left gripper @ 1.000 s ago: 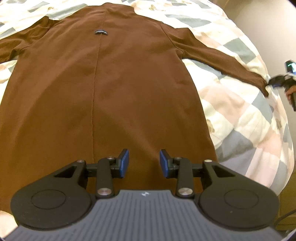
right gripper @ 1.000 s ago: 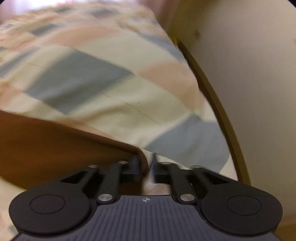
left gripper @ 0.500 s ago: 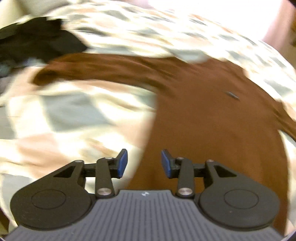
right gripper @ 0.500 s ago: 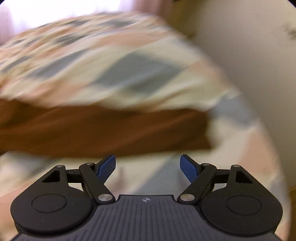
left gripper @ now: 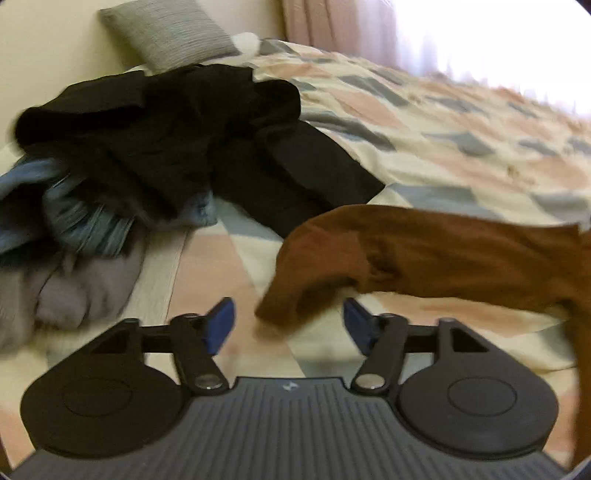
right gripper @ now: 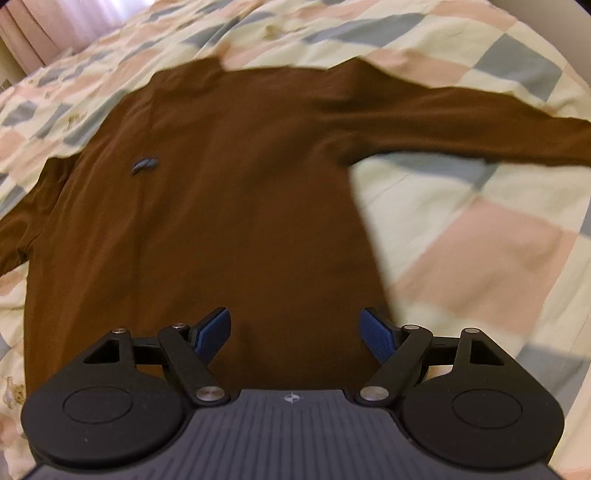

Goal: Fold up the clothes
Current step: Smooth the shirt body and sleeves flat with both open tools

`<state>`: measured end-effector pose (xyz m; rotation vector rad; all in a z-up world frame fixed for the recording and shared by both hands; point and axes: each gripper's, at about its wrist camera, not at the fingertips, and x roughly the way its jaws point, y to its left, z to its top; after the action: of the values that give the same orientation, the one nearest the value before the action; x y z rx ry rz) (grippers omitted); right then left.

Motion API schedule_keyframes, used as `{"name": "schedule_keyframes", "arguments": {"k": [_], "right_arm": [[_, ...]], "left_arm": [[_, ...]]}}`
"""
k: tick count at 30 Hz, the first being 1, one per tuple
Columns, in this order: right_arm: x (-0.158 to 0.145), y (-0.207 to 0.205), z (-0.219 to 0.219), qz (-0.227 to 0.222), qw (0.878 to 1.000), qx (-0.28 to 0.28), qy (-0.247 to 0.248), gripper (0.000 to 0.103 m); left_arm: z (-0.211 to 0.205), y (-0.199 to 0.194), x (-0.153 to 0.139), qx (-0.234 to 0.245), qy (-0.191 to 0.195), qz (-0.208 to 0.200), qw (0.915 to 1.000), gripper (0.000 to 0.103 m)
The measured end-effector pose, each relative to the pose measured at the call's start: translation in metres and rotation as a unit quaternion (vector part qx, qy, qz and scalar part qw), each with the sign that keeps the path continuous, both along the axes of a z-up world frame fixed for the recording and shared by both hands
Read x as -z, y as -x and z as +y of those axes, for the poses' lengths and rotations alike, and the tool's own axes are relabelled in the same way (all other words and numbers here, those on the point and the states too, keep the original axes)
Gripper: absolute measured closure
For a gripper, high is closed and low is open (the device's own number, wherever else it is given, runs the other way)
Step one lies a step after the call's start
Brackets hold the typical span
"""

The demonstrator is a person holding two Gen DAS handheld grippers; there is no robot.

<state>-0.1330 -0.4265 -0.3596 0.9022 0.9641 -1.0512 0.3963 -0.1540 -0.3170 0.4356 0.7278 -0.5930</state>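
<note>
Lying flat on the checked quilt [right gripper: 480,236]: brown top [right gripper: 229,206], its cuff just ahead of the left gripper [left gripper: 288,325], jaws just widened and empty, its hem beneath the right gripper [right gripper: 295,332], likewise spread, empty.

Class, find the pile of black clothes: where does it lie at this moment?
In the left wrist view the black clothes lie heaped at upper left on the patchwork bed cover, in front of the grey pillow, above blue-grey garments.
</note>
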Motion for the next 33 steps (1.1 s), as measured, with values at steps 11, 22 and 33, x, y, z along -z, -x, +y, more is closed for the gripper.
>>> {"name": "schedule_keyframes", "arguments": {"k": [11,22,33], "right_arm": [[-0.002,-0.063,0.011,0.018,1.000,0.023,-0.001,0.024],[-0.001,-0.073,0.013,0.016,1.000,0.025,-0.006,0.024],[-0.007,-0.035,0.045,0.001,1.000,0.000,-0.001,0.033]], "left_arm": [[-0.013,0.019,0.003,0.232,-0.235,-0.422,0.8443,0.095],[0.040,-0.001,0.104,0.301,-0.447,-0.363,0.7601,0.073],[0.010,0.108,-0.008,0.164,-0.066,0.138,0.9747,0.069]]}}
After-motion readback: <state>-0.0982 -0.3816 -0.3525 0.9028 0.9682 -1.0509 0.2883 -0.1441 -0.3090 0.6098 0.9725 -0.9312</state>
